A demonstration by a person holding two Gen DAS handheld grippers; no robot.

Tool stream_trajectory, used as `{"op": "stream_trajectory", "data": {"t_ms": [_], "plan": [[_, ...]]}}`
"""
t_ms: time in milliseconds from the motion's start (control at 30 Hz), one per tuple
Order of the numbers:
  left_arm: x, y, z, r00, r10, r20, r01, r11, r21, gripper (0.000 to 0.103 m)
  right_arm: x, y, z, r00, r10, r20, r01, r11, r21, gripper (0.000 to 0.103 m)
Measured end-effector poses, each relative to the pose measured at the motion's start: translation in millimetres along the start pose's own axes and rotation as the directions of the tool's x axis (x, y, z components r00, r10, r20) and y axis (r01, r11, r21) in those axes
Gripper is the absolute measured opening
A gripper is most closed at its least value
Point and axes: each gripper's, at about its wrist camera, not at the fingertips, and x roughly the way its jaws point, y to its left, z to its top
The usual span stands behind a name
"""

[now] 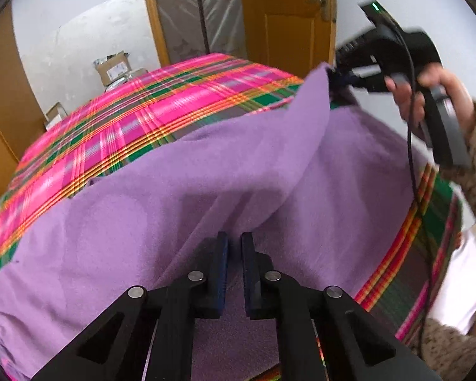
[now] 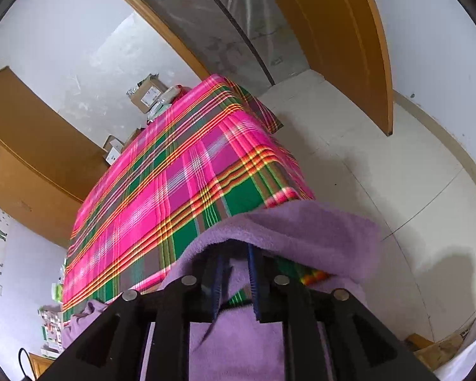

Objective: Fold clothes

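The purple cloth [image 1: 181, 190] lies on the pink checked bed cover [image 1: 111, 120]. The left gripper [image 1: 234, 254] pinches a raised fold of it. The right gripper [image 2: 236, 270] has its fingers a little apart, with the cloth's edge draped over their tips.

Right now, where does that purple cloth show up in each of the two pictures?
Left wrist view: the purple cloth fills the lower middle, spread over the plaid bedspread, one corner raised toward the upper right.
Right wrist view: the purple cloth sits at the bottom centre, draped over the tool's front.
Shared landmark: the plaid bedspread and the cardboard boxes behind it.
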Motion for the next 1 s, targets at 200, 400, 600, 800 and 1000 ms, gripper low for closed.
{"op": "stream_trajectory", "data": {"t_ms": [200,400,600,800,1000], "plan": [[-19,9,4,0.995,-0.085,0.057,0.089,0.994,-0.069,0.006,-26,-16,-21,0.998,0.043,0.038,-0.044,0.998,0.035,0.019],[-46,11,10,0.978,-0.150,0.148,0.165,0.982,-0.091,0.004,-47,-37,-63,0.983,0.173,0.065,-0.182,0.970,0.162,0.026],[-43,9,8,0.983,-0.137,0.125,0.148,0.986,-0.082,0.004,-45,-38,-101,0.960,0.279,0.017,-0.277,0.942,0.192,0.026],[-31,5,-8,0.993,-0.093,0.067,0.097,0.994,-0.059,0.015,-31,0,-108,0.939,0.336,-0.080,-0.332,0.942,0.051,0.034],[-27,0,-20,0.994,-0.098,0.044,0.099,0.995,-0.027,0.027,-9,25,-107,0.954,0.276,-0.114,-0.277,0.961,0.002,0.040]]}}
